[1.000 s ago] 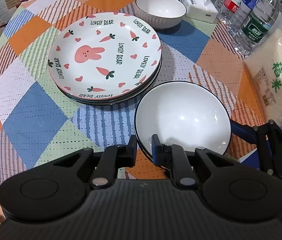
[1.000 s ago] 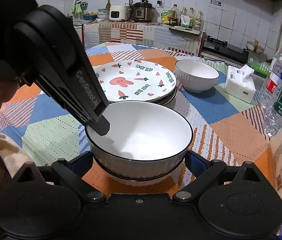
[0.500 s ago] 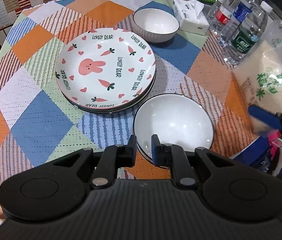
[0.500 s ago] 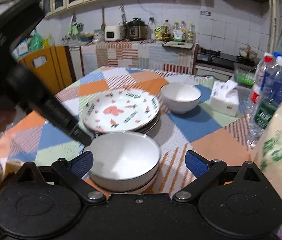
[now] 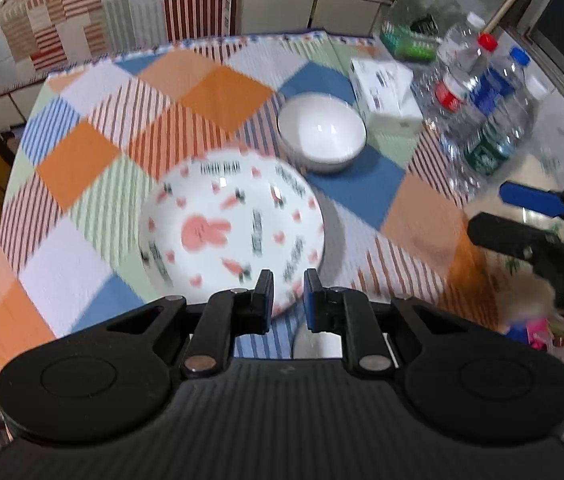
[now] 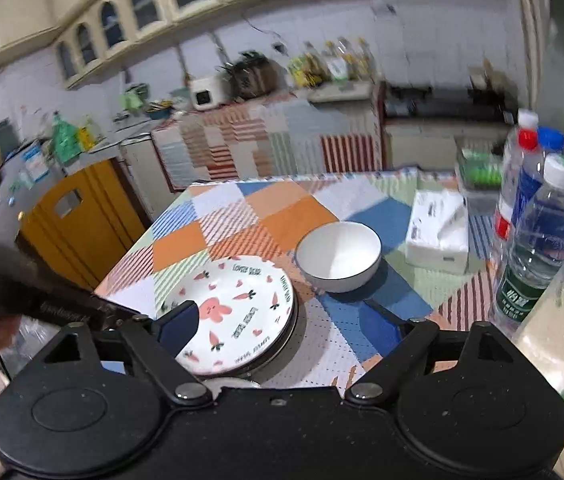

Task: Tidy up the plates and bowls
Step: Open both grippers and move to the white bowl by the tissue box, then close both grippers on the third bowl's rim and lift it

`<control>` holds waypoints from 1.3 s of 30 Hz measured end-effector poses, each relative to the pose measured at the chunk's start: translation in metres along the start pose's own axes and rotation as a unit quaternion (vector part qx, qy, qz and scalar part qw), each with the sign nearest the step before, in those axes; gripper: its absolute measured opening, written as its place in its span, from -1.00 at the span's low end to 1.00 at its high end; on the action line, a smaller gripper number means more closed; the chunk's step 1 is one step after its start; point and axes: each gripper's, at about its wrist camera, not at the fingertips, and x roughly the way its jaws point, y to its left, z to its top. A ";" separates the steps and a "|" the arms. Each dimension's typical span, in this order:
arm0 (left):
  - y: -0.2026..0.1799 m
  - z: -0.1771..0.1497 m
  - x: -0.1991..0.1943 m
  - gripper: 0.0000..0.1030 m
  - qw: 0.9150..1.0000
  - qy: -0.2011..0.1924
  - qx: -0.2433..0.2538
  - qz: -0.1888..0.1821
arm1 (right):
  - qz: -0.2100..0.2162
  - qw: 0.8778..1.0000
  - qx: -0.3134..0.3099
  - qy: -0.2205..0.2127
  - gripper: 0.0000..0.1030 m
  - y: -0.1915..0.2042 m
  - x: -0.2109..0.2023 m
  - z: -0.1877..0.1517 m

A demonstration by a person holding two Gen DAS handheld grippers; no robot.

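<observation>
Nearest the viewer, the left gripper point(image 5: 286, 294) is hanging over the patchwork tablecloth point(image 5: 82, 152) with its jaws nearly together, gripping nothing. The right gripper point(image 6: 282, 316) is closing its wide jaws, also on nothing. Just beyond them, a stack of rabbit-and-carrot plates point(image 6: 238, 304) is sitting on the cloth (its print is blurred). Farther right, a white bowl point(image 6: 337, 256) is standing beside a tissue box point(image 6: 437, 232) and water bottles point(image 6: 537, 236).
</observation>
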 end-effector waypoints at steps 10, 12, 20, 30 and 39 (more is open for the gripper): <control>0.018 0.051 0.047 -0.71 0.999 -0.012 -0.016 -0.043 | 0.004 0.987 0.142 0.069 0.29 -0.050 0.089 0.050; 0.019 0.058 0.062 -0.71 0.999 -0.008 -0.016 -0.036 | -0.005 0.985 0.154 0.077 0.29 -0.055 0.107 0.054; 0.024 0.079 0.114 -0.71 0.998 -0.052 -0.017 -0.031 | -0.029 0.968 0.230 0.101 0.20 -0.087 0.190 0.041; 0.013 0.096 0.161 -0.71 0.998 -0.052 -0.040 -0.012 | -0.080 0.966 0.236 0.062 0.04 -0.107 0.224 0.026; 0.007 0.097 0.184 -0.53 0.997 -0.059 -0.052 0.017 | -0.089 0.969 0.224 0.062 -0.56 -0.114 0.227 0.018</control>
